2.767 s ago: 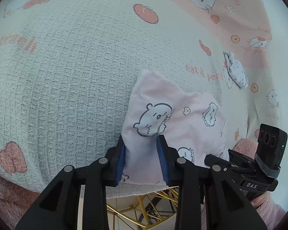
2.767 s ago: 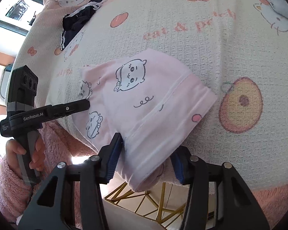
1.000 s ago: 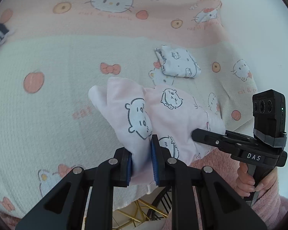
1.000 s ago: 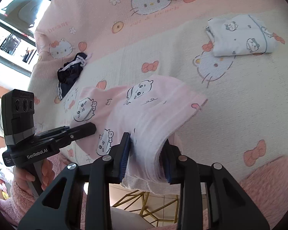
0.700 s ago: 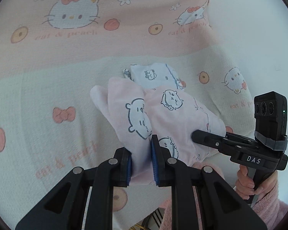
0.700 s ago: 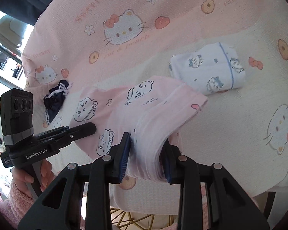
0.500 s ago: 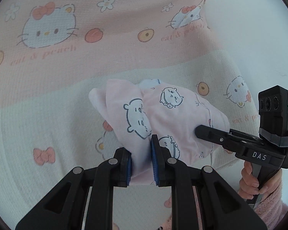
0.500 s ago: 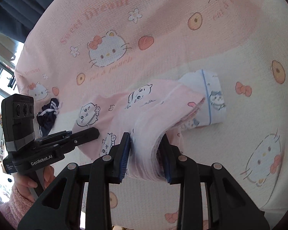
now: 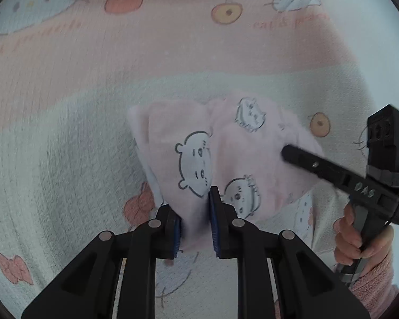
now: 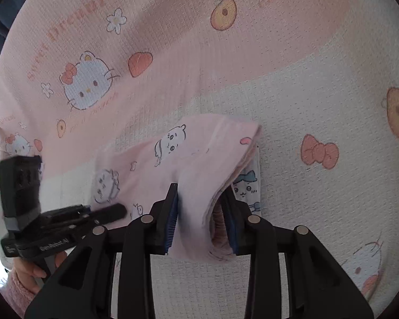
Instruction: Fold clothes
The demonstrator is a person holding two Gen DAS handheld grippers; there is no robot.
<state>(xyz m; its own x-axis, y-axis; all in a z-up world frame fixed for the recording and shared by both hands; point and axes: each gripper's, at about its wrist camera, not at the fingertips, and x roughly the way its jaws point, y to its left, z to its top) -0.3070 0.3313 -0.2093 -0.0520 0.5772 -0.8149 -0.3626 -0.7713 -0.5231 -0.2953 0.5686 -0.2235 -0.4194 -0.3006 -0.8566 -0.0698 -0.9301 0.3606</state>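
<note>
A folded pink garment [image 9: 199, 143] with cartoon animal prints hangs between both grippers, low over the bed. My left gripper [image 9: 195, 212] has its blue pads on the garment's near left edge, and its jaws are opening with the cloth still filling the gap. My right gripper [image 10: 200, 196] is shut on the thick folded right edge of the pink garment [image 10: 199, 148]. Under that edge peeks a folded white garment [image 10: 248, 183] with blue prints, mostly covered. Each wrist view shows the other gripper reaching onto the cloth: the right gripper [image 9: 332, 170] and the left gripper [image 10: 93, 218].
A pink and cream cartoon-cat blanket [image 9: 66, 133] covers the bed and fills both views [image 10: 332, 106]. A person's hand [image 9: 353, 244] in a fluffy pink sleeve grips the right handle; another hand [image 10: 26, 273] grips the left one.
Both grippers carried the pink garment across the bed and lowered it over the folded white garment, which is now mostly covered. The dark garment has left the right wrist view.
</note>
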